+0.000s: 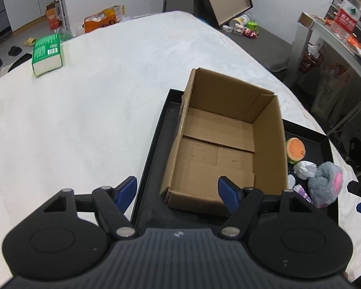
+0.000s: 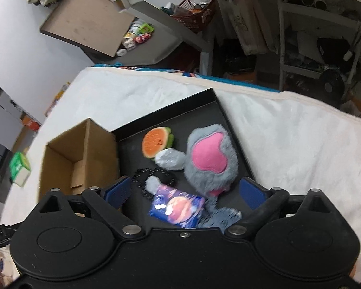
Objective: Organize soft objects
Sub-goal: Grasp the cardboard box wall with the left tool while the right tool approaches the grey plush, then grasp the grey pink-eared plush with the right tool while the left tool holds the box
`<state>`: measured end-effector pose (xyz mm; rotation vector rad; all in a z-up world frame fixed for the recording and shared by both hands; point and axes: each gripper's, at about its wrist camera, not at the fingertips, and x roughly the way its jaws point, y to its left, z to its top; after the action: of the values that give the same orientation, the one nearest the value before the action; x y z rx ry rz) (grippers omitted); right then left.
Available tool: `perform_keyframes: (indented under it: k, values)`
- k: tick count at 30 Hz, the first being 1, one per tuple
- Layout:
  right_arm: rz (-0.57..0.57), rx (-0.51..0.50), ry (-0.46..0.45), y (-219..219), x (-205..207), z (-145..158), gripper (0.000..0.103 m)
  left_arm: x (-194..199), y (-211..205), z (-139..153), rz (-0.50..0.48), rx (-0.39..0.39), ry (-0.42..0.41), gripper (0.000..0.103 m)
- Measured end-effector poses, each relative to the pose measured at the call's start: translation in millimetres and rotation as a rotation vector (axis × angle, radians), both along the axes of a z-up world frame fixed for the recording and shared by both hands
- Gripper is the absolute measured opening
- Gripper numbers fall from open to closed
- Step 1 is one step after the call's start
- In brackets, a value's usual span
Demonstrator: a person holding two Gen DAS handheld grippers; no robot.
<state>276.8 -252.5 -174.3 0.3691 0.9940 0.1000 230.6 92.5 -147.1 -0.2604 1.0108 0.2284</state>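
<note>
An open, empty cardboard box (image 1: 219, 142) stands in a black tray (image 1: 154, 149) on the white-covered table. My left gripper (image 1: 178, 190) is open and empty, above the box's near left corner. Right of the box lie a soft watermelon slice (image 1: 295, 148), a white soft lump (image 1: 305, 169) and a grey plush with a pink ear (image 1: 326, 183). In the right wrist view my right gripper (image 2: 185, 192) is open and empty, above the grey plush (image 2: 211, 159), a purple-blue packet (image 2: 178, 206), the watermelon slice (image 2: 156, 142), the white lump (image 2: 170, 160) and the box (image 2: 77, 159).
A green tissue pack (image 1: 47, 54) lies far left on the table (image 1: 96, 110); it also shows in the right wrist view (image 2: 19, 168). A black toothed ring (image 2: 154, 175) lies in the tray (image 2: 204, 110). Shelves and clutter stand beyond the table's right edge.
</note>
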Motion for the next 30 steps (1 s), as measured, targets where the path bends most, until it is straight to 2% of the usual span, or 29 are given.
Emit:
perform_keyframes:
  k: [8,12,17,20,23,24,26,27,30]
  values:
    - [-0.048,-0.009,0.088,-5.9,20.1,-34.4,0.096,20.8,2.5,-23.4,0.014,-0.009,0.045,0.071]
    - [-0.067,-0.017,0.133,-7.6,25.7,-46.8,0.096,25.8,4.2,-30.4,0.019,-0.02,0.055,0.064]
    - [-0.065,-0.025,0.137,-7.8,34.2,-53.0,0.097,30.1,5.5,-37.9,0.006,-0.011,0.076,0.054]
    - [-0.076,0.024,0.143,-13.1,38.3,-56.1,0.097,31.1,8.6,-43.1,0.015,-0.017,0.089,0.045]
    - [-0.077,-0.016,0.139,-10.7,41.4,-58.5,0.097,30.7,8.7,-45.3,0.023,-0.016,0.088,0.028]
    - [-0.072,-0.029,0.132,-9.3,42.1,-58.6,0.096,29.9,8.5,-45.4,0.027,-0.012,0.084,0.02]
    - [-0.058,-0.028,0.105,-6.4,42.9,-57.7,0.093,29.8,9.1,-46.5,0.031,-0.017,0.086,0.013]
    - [-0.041,-0.022,0.093,-4.7,43.0,-57.5,0.085,29.7,9.0,-46.4,0.034,-0.019,0.085,0.01]
    - [0.014,-0.026,0.089,2.1,44.1,-59.5,0.063,28.2,8.2,-43.5,0.029,-0.015,0.073,0.01]
